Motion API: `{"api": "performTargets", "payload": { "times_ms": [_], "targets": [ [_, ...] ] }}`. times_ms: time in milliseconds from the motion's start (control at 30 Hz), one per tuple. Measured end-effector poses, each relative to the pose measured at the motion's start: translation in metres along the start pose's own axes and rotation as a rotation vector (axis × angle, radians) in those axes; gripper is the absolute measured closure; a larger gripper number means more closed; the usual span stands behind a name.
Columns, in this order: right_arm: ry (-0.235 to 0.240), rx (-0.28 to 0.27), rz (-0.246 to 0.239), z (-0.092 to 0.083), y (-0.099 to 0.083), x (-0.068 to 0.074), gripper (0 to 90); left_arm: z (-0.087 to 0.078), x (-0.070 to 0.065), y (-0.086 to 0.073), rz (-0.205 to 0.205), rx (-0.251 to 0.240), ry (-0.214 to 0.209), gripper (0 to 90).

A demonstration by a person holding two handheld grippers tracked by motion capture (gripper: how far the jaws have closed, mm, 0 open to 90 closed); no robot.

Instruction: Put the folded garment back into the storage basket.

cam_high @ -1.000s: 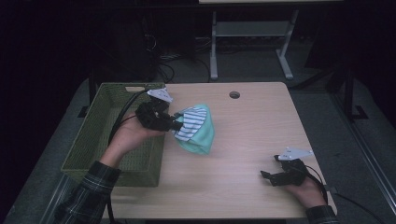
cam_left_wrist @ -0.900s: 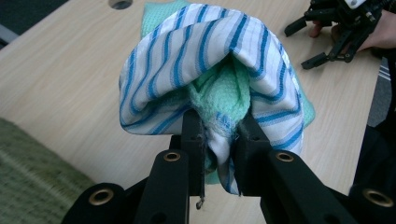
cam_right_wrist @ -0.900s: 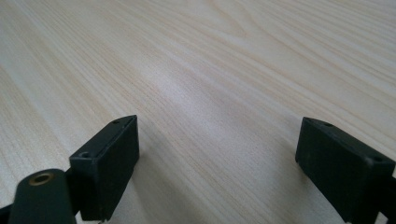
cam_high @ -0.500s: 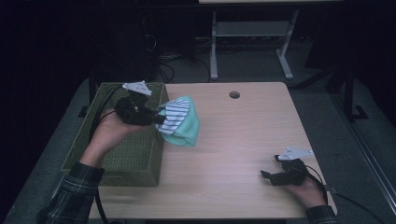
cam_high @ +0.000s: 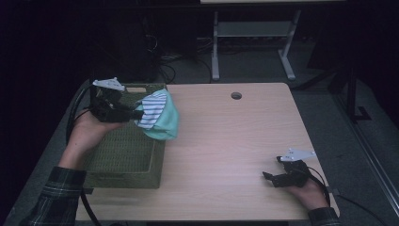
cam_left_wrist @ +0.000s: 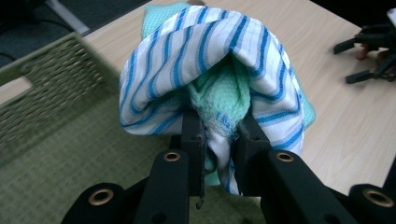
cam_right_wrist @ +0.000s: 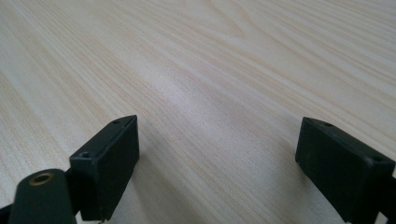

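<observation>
A bundle of cloths (cam_high: 158, 116), a blue-and-white striped one wrapped over a mint green one (cam_left_wrist: 219, 93), hangs from my left gripper (cam_high: 136, 114), which is shut on it. The bundle is lifted over the right rim of the green woven basket (cam_high: 123, 155). In the left gripper view the black jaws pinch the green and striped fabric (cam_left_wrist: 154, 93) between them, with the basket's inside below. My right gripper (cam_high: 270, 179) rests on the table near its front right corner, jaws wide open with nothing between them (cam_right_wrist: 217, 154).
The light wooden table (cam_high: 235, 141) has a cable hole (cam_high: 236, 95) near its far edge. A grey metal stand (cam_high: 249, 35) rises behind the table. Cables trail from both grippers.
My left gripper has carried the cloth bundle leftward and a little up, from over the table to over the basket's rim. The right gripper has stayed still.
</observation>
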State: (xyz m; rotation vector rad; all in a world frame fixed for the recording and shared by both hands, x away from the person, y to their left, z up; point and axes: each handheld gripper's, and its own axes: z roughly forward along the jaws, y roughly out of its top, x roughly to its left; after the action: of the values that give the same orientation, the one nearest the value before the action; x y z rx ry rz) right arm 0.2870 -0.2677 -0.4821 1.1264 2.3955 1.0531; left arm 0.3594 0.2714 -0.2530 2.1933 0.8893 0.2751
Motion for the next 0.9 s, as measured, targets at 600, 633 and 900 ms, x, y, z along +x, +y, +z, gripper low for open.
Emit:
{"api": "performTargets", "payload": {
  "times_ms": [600,633,900],
  "targets": [
    [-0.006,0.001,0.003,0.0,0.0,0.0,13.3,-0.025,0.033,-0.036,-0.11,-0.016,0.097,76.0],
    [-0.006,0.001,0.004,0.0,0.0,0.0,13.2,-0.025,0.034,-0.038,-0.111,-0.012,0.101,76.1],
    [-0.007,0.001,0.005,0.0,0.0,0.0,13.3,-0.016,0.048,-0.056,-0.174,-0.004,0.128,76.0]
  ]
}}
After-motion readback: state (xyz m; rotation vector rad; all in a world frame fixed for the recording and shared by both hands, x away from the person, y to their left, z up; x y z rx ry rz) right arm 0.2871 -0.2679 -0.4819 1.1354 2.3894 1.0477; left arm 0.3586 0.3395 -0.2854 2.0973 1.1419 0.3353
